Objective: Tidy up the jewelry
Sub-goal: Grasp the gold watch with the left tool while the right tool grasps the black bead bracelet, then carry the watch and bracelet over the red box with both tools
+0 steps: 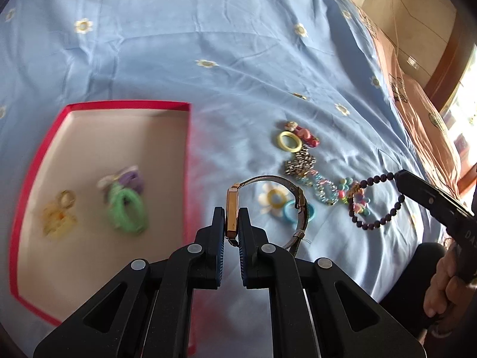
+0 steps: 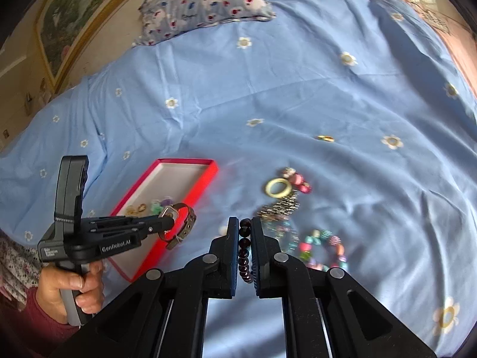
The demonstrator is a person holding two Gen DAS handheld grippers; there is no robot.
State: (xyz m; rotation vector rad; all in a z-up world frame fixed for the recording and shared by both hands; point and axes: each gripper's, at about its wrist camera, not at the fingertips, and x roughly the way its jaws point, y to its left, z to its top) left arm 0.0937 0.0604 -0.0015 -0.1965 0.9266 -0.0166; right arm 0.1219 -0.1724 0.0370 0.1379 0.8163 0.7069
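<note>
My left gripper (image 1: 232, 212) is shut on a gold-cased wristwatch (image 1: 232, 208), whose mesh band (image 1: 298, 208) loops out to the right; it hangs lifted just right of the red box (image 1: 189, 137). In the right wrist view the same left gripper (image 2: 171, 223) holds the watch (image 2: 179, 223) over the box's near corner. My right gripper (image 2: 245, 223) is shut on a dark purple bead bracelet (image 2: 244, 253), which the left wrist view shows as a bracelet (image 1: 377, 205) dangling from the right gripper (image 1: 398, 176) above the jewelry pile (image 1: 301, 164).
The red box (image 2: 140, 182) holds a green ring (image 1: 128, 208), a purple piece and yellow pieces. Loose rings, a silver chain and bead bracelets lie on the blue flowered bedsheet (image 1: 208, 29). A gold ring (image 2: 325, 138) lies apart. A pillow (image 2: 205, 0) sits far back.
</note>
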